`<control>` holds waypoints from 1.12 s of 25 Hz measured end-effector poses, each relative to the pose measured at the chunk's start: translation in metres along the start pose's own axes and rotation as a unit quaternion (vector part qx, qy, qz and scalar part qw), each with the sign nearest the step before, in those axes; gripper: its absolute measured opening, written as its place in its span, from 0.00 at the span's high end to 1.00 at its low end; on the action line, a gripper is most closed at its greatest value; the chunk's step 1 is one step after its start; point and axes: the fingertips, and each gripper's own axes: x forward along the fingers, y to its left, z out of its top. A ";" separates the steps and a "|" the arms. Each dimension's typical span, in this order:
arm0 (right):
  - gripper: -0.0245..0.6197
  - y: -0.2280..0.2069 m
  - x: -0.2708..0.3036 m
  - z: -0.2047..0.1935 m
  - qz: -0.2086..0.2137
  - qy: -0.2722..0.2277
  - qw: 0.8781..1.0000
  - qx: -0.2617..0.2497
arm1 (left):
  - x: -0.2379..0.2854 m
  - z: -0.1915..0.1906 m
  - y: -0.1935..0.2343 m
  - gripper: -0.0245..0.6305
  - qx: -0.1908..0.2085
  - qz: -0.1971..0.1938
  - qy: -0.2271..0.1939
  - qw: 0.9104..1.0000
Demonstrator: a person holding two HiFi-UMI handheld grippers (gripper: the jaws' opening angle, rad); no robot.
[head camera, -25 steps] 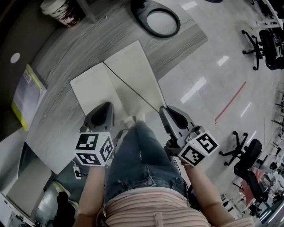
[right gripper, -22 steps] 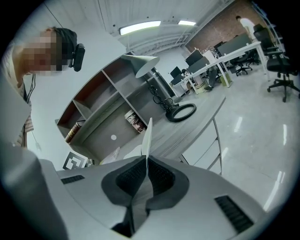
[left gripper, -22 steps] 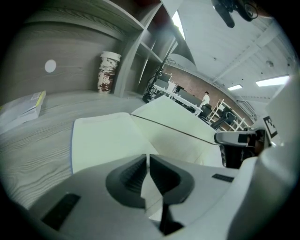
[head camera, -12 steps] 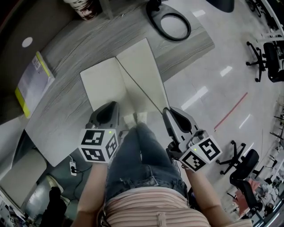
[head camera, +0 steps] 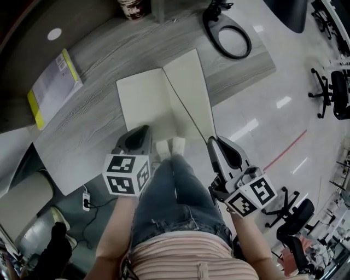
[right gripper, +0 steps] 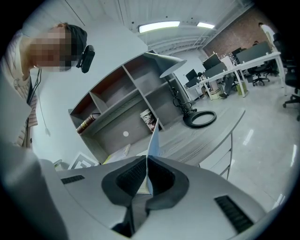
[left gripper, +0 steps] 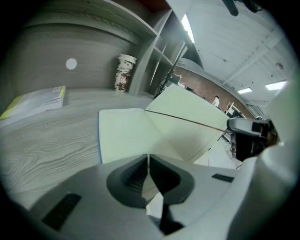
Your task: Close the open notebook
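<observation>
The large cream-paged notebook (head camera: 145, 104) lies open on the grey wood-grain desk (head camera: 87, 128), right at the near edge in front of the person. Its left page lies flat, and its right leaf (head camera: 191, 90) is tilted up off the desk. The right gripper (head camera: 210, 140) has that leaf: in the right gripper view the jaws are clamped on it, and the sheet shows edge-on as a thin pale blade (right gripper: 153, 136) rising out of the slit. The near corner of the leaf hangs past the desk edge, over the shiny floor.

The left gripper (head camera: 141, 131) sits at the near edge of the flat page. In the left gripper view its jaws are pressed together to a hairline, with nothing visible between them and the open pages spread just beyond.

A yellow-edged booklet (head camera: 54, 87) rests well to the left. A patterned paper cup (head camera: 134, 6) stands at the back by the shelf unit, and a black ring-shaped lamp head (head camera: 233, 39) lies to the right.
</observation>
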 end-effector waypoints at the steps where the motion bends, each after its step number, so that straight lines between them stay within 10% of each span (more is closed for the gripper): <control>1: 0.93 0.002 0.001 0.000 0.002 0.000 1.000 -0.003 | -0.001 -0.002 0.003 0.94 -0.002 0.003 0.002 1.000; 28: 0.93 0.070 0.026 -0.013 0.073 0.035 0.993 -0.083 | -0.023 -0.018 0.027 0.94 -0.052 0.013 -0.009 0.998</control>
